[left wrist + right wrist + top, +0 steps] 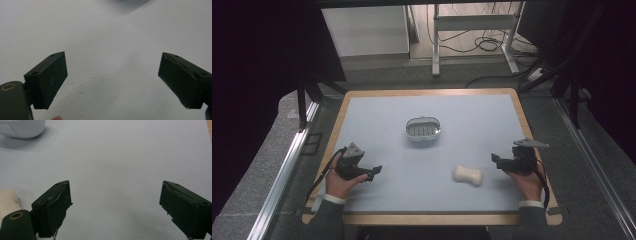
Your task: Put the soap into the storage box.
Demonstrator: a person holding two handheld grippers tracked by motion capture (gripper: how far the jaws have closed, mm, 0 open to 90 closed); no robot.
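A cream, bone-shaped soap bar [468, 175] lies on the pale blue mat [427, 160], right of the middle and near the front. An oval white soap dish [424, 129] with a slotted insert stands at the mat's centre. My left gripper [373, 172] rests at the front left, open, its jaws pointing right with bare mat between them [112, 77]. My right gripper [496, 161] sits just right of the soap, open and pointing left. In the right gripper view [115, 205] the soap [7, 200] lies outside the left jaw and the dish [22, 127] is at the top left.
The mat lies on a wooden table [432, 219] whose edge frames it. Metal rails [287, 165] run along both sides. Beyond the far edge are a desk frame [472, 30] and cables on the floor. A person's hands and sleeves enter from the bottom.
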